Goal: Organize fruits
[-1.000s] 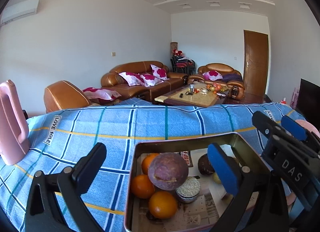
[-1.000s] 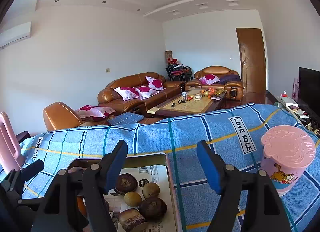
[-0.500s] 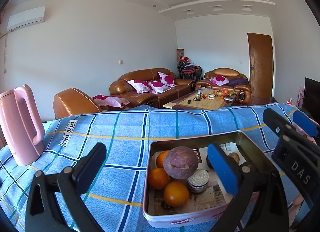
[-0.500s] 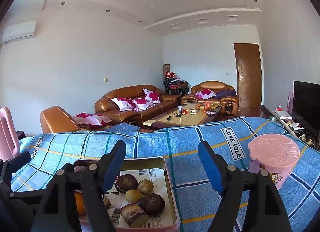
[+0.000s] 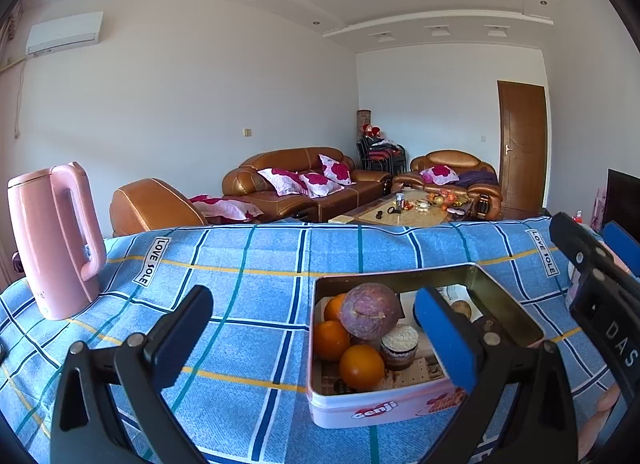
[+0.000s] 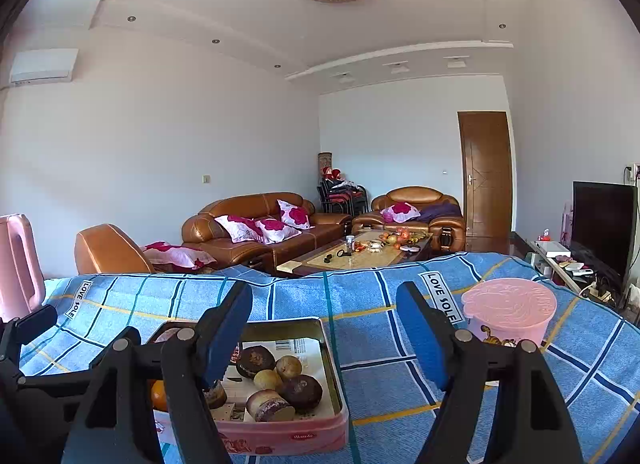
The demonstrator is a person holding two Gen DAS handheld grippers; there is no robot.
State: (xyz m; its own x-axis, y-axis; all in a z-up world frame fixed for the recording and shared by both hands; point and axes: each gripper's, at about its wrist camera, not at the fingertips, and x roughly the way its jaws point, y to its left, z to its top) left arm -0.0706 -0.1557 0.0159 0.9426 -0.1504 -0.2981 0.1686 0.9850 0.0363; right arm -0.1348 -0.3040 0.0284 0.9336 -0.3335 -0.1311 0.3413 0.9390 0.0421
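A pink tin box stands on the blue checked tablecloth. On its left side lie three oranges with a purple passion fruit on top. On its right side lie several brown fruits and a cut one. My left gripper is open and empty, held in front of the box. My right gripper is open and empty, just right of the box; it also shows at the right edge of the left wrist view.
A pink kettle stands at the left of the table. A pink lidded cup stands at the right. Beyond the table's far edge are brown sofas and a coffee table.
Both grippers have drawn back and up from the tin box, so its near wall now shows. Both stay open and empty. The fruits have not moved.
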